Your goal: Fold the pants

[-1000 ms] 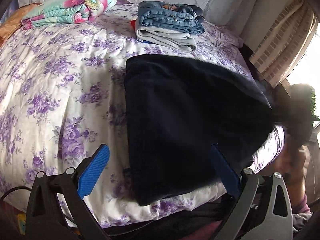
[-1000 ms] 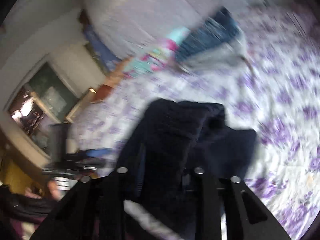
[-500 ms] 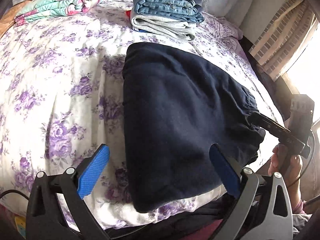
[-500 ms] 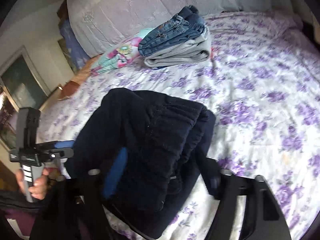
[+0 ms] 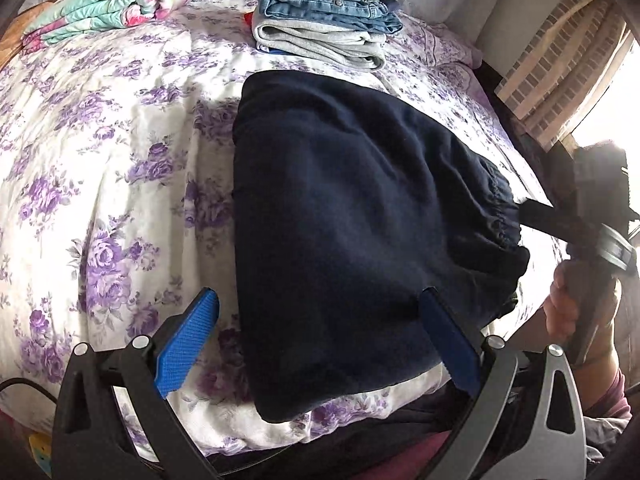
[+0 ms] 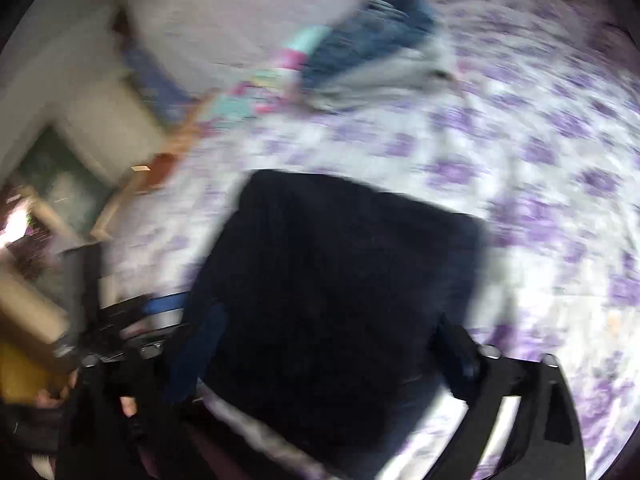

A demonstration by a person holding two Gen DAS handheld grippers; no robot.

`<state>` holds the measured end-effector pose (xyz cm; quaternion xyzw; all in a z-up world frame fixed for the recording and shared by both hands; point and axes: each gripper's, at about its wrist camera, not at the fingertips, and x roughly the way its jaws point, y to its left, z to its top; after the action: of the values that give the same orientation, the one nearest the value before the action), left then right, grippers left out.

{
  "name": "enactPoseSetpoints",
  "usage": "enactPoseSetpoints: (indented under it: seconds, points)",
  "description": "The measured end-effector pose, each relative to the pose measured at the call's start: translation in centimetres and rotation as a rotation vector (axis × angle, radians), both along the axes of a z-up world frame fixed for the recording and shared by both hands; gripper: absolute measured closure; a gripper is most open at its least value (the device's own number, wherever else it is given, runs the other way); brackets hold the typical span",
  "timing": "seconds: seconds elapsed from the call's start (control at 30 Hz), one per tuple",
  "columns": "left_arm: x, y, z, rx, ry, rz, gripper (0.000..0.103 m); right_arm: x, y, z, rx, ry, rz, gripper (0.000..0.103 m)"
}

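Dark navy pants [image 5: 352, 220] lie folded on the flowered bed cover [image 5: 100, 140], waistband at the right. My left gripper [image 5: 320, 300] hovers open over their near end; one blue pad is over the cover, the other over the cloth. In the left wrist view a hand holds my right gripper [image 5: 532, 212] at the waistband's edge. The right wrist view is blurred: the pants [image 6: 340, 272] fill the middle, and my right gripper [image 6: 324, 352] straddles their near edge. Its jaws are opening and the pads are not pressing on the cloth. My left gripper [image 6: 164, 304] shows at the left.
A stack of folded jeans and grey pants [image 5: 328, 20] sits at the far side of the bed, with a folded floral blanket [image 5: 112, 4] to its left. A curtain and a bright window [image 5: 560, 64] are on the right. The bed's near edge runs just below the pants.
My right gripper went from shut on the bunched waistband to open and sank toward the bed. The pants now lie flat. My left gripper stayed open and barely moved.
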<state>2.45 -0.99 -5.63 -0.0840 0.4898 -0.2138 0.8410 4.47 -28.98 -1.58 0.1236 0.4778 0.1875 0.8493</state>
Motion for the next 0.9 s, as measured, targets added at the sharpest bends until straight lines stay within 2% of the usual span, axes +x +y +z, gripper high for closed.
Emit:
enactPoseSetpoints:
  seconds: [0.03, 0.07, 0.13, 0.27, 0.33, 0.4, 0.43, 0.47, 0.53, 0.63, 0.77, 0.83, 0.9]
  points:
    - [0.0, 0.1, 0.0, -0.002, -0.001, 0.002, 0.005, 0.5, -0.6, -0.4, -0.050, 0.020, -0.053, 0.042]
    - [-0.1, 0.3, 0.1, -0.004, -0.005, 0.003, 0.005, 0.8, -1.4, -0.8, -0.031, 0.048, -0.077, 0.045]
    - [-0.2, 0.6, 0.1, -0.001, -0.011, 0.010, 0.005, 0.7, -2.0, -1.5, 0.040, 0.077, -0.079, 0.045]
    - [0.4, 0.9, -0.4, -0.017, 0.022, 0.018, 0.005, 0.7, -1.0, -2.4, -0.028, 0.070, -0.030, 0.045]
    - [0.5, 0.6, -0.5, -0.020, 0.028, 0.009, 0.005, 1.1, -1.0, -3.4, 0.003, 0.108, -0.024, 0.045]
    - [0.4, 0.2, -0.4, -0.019, 0.025, -0.006, 0.005, 1.7, -2.4, -3.9, 0.102, 0.160, -0.048, 0.054]
    - [0.3, 0.1, -0.4, -0.017, 0.023, -0.009, 0.005, 1.6, -2.6, -3.6, 0.120, 0.167, -0.060, 0.063]
    - [0.2, 0.1, -0.3, -0.015, 0.021, -0.010, 0.005, 1.1, -2.5, -2.6, 0.129, 0.139, -0.062, 0.071]
    - [0.2, 0.5, -0.2, -0.016, 0.015, 0.001, 0.005, -0.2, -1.8, 0.1, 0.138, 0.045, -0.040, 0.078]
    - [0.3, 1.0, 0.1, -0.028, 0.007, 0.015, 0.005, -2.2, -0.2, 5.4, 0.239, -0.075, 0.022, 0.091]
    - [0.1, 1.1, 0.6, -0.036, -0.012, 0.011, 0.005, -4.2, 2.0, 9.6, 0.218, -0.121, 0.036, 0.092]
    - [-0.1, 1.1, 0.8, -0.030, -0.026, 0.010, 0.005, -4.7, 2.3, 9.8, 0.170, -0.110, 0.028, 0.092]
    - [-0.1, 1.0, 0.6, -0.031, -0.022, 0.008, 0.005, -4.1, 2.0, 8.4, 0.044, -0.110, -0.032, 0.089]
